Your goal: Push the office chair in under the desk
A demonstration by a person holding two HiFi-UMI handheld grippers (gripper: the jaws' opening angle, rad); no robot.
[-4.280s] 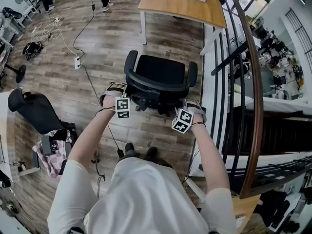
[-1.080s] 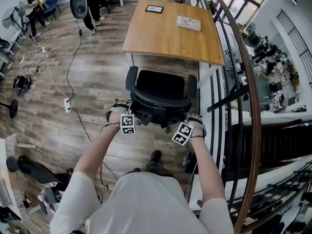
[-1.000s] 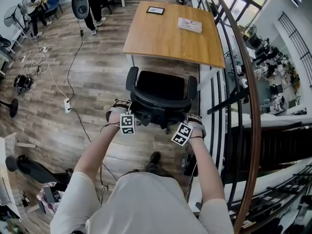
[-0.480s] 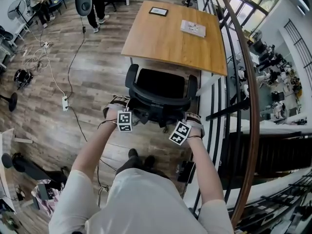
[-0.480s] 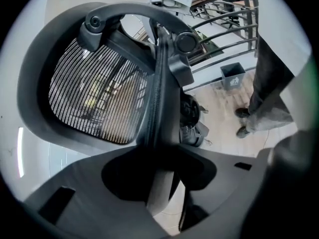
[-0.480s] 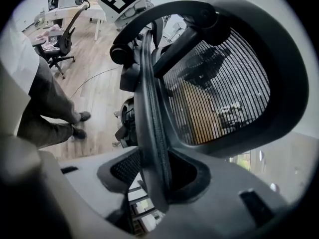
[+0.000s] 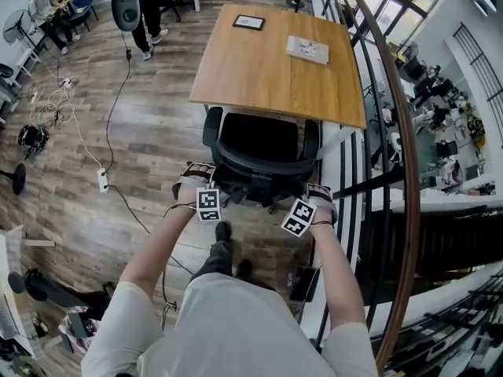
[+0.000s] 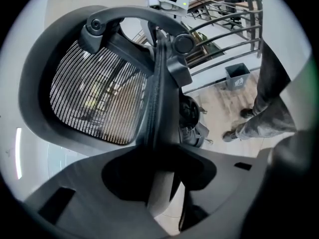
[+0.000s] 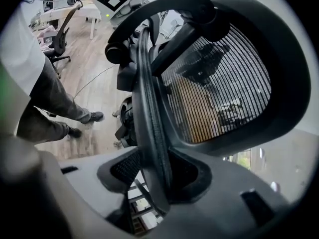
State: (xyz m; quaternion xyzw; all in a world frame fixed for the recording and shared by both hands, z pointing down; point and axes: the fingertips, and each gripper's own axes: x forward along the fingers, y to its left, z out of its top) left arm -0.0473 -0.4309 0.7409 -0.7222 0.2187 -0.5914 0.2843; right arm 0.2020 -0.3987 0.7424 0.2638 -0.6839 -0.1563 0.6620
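Black mesh-backed office chair [image 7: 259,144]: its backrest rim is pinched in the jaws of the left gripper [image 8: 160,180] at one side and the right gripper [image 9: 155,176] at the other. Its seat front meets the near edge of the light wooden desk [image 7: 267,61], beside a dark metal railing [image 7: 393,171].

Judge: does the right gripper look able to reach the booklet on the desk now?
Probably not: the right gripper is clamped on the office chair, which stands between it and the booklet.
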